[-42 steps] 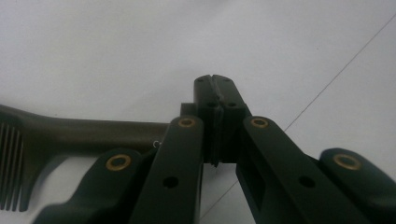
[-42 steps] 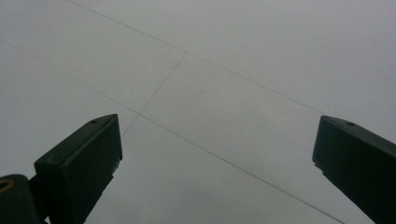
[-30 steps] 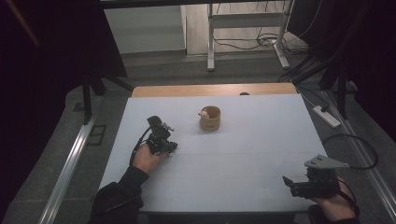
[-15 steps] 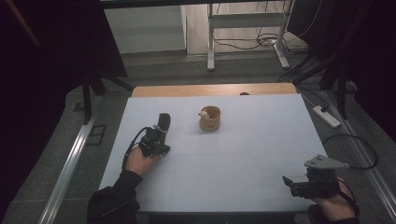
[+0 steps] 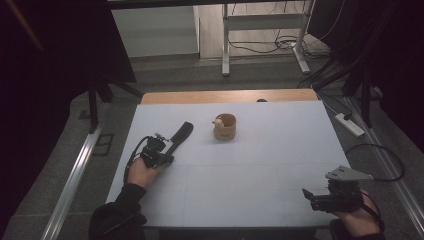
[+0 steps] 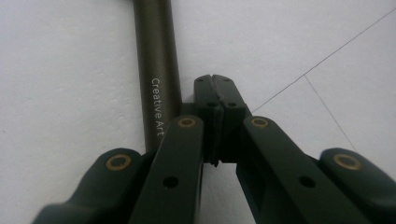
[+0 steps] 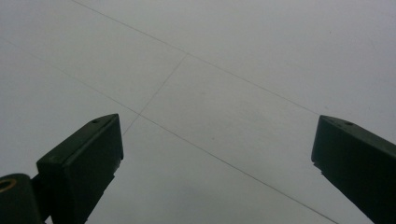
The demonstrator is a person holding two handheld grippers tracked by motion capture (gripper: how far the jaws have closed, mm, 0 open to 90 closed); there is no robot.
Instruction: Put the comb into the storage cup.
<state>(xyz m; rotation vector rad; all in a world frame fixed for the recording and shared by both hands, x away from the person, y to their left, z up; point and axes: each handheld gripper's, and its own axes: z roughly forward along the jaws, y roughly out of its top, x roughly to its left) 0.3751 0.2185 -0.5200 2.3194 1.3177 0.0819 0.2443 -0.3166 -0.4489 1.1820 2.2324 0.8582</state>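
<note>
A dark olive tube (image 5: 182, 134) printed "Creative Art" (image 6: 156, 70) lies slanting on the white table sheet (image 5: 260, 170), left of centre. My left gripper (image 5: 170, 147) rests low on the sheet with its jaws pressed together (image 6: 215, 80). The tube runs along the left side of the jaws and reaches past their tips, with nothing between the pads. A small wooden cup (image 5: 225, 127) with a pale object at its rim stands upright to the right of the tube's far end. My right gripper (image 5: 306, 194) sits near the front right corner, open over bare sheet (image 7: 217, 122).
Thin pencil lines cross the sheet. A bare wooden strip (image 5: 230, 96) runs along the table's far edge. A power strip (image 5: 350, 125) and a cable (image 5: 375, 155) lie on the floor at the right. A metal rail (image 5: 70, 185) runs along the left.
My left hand has drawn back a little toward the left front. The dark tube now shows longer and slants toward the upper right. The right gripper has stayed where it was.
</note>
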